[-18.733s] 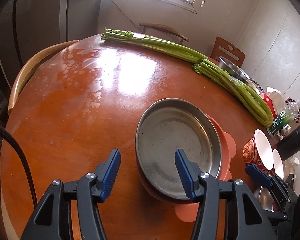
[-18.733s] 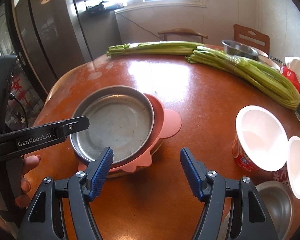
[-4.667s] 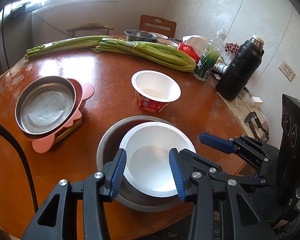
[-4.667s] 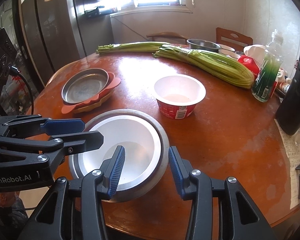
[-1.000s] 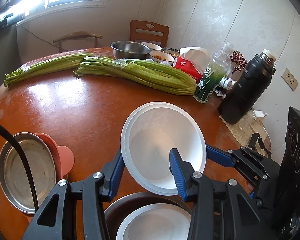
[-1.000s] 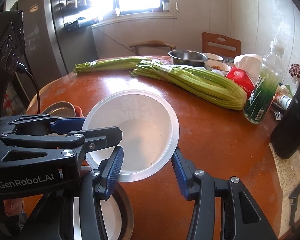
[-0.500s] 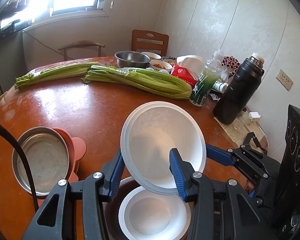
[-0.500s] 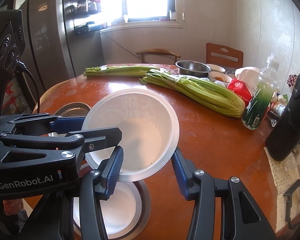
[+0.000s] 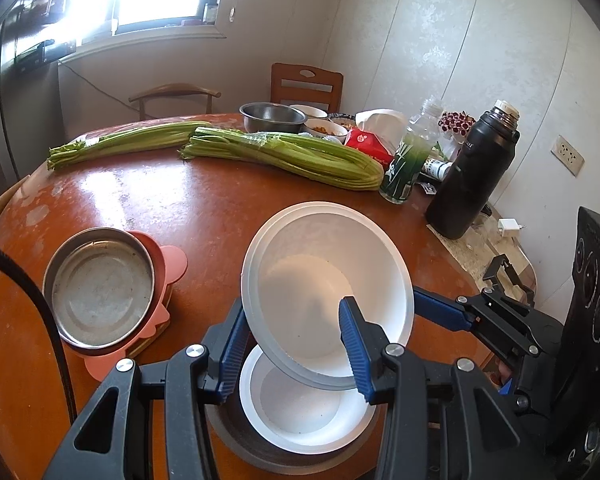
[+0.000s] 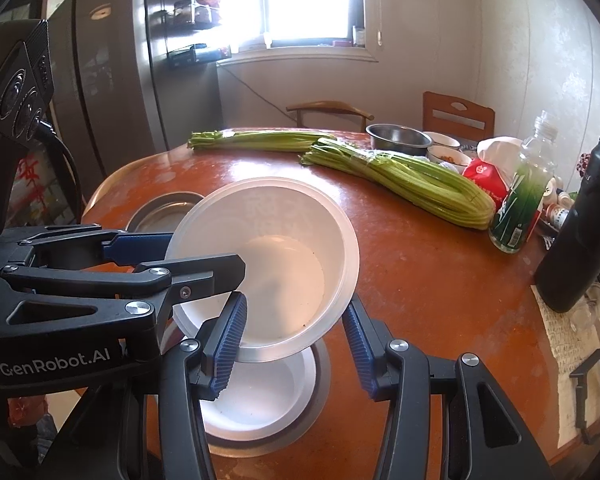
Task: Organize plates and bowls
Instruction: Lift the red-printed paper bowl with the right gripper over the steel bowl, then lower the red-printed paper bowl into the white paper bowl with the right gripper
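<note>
Stacking step: white bowl (image 9: 324, 280) clamped by left gripper (image 9: 292, 344) and right gripper (image 10: 296, 336), held above nested bowl (image 9: 300, 404); lowering required.

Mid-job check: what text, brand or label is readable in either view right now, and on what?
"GenRobot.AI": on the left gripper's body, seen from the right wrist.
Green bottle label: too blurred to read.
Red packet mark: unreadable.
Black flask lettering: too small.
Paper by the flask: handwriting, illegible.

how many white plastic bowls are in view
2. One white plastic bowl is held tilted above the table by both grippers; the other white plastic bowl sits nested in the round steel basin beneath it. Others may be hidden.
</note>
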The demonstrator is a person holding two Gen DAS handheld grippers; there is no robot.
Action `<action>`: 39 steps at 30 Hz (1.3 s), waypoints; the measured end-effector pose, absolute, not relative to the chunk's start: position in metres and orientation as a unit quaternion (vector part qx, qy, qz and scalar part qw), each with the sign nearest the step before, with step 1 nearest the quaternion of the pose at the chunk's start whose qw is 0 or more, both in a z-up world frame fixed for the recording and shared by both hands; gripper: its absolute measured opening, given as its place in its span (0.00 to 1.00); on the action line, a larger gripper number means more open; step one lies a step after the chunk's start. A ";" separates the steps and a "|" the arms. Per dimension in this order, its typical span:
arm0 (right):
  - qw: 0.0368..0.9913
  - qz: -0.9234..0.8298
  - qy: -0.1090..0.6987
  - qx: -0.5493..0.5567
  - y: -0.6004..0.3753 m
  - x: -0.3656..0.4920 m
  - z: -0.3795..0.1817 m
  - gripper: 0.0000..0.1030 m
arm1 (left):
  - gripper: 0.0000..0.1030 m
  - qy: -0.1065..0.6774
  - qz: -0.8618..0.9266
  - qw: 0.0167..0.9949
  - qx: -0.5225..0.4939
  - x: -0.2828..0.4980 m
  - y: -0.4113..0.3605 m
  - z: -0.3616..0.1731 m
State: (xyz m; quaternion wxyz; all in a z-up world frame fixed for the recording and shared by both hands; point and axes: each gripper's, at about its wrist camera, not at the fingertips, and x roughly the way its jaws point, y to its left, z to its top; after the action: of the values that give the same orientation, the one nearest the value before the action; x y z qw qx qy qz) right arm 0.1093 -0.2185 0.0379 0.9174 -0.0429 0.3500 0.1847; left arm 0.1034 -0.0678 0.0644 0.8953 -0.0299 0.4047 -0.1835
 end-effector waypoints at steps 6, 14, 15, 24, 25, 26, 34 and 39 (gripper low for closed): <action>0.916 0.191 0.350 -0.046 -0.215 0.099 0.035 0.50 | 0.44 0.406 -0.179 0.896 -0.032 0.092 -0.062 0.061; 0.916 0.192 0.348 -0.050 -0.214 0.091 0.035 0.50 | 0.44 0.405 -0.177 0.896 -0.033 0.083 -0.061 0.059; 0.916 0.192 0.347 -0.051 -0.214 0.090 0.035 0.50 | 0.44 0.404 -0.177 0.897 -0.034 0.082 -0.061 0.058; 0.912 0.194 0.357 -0.058 -0.210 0.081 0.026 0.50 | 0.44 0.414 -0.173 0.893 -0.036 0.075 -0.060 0.048; 0.912 0.195 0.357 -0.059 -0.210 0.079 0.026 0.50 | 0.44 0.415 -0.172 0.892 -0.037 0.074 -0.060 0.046; 0.912 0.196 0.356 -0.060 -0.210 0.078 0.025 0.50 | 0.44 0.416 -0.171 0.892 -0.036 0.073 -0.059 0.045; 0.909 0.198 0.362 -0.063 -0.207 0.071 0.018 0.50 | 0.44 0.423 -0.171 0.889 -0.043 0.068 -0.057 0.036; 0.906 0.198 0.368 -0.060 -0.207 0.070 0.012 0.50 | 0.44 0.425 -0.178 0.886 -0.049 0.065 -0.054 0.031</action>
State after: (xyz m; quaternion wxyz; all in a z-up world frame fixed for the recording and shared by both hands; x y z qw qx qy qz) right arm 0.0704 -0.2073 0.0119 0.9064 -0.0605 0.3680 0.1985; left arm 0.0648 -0.0543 0.0313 0.8861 -0.0494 0.4249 -0.1784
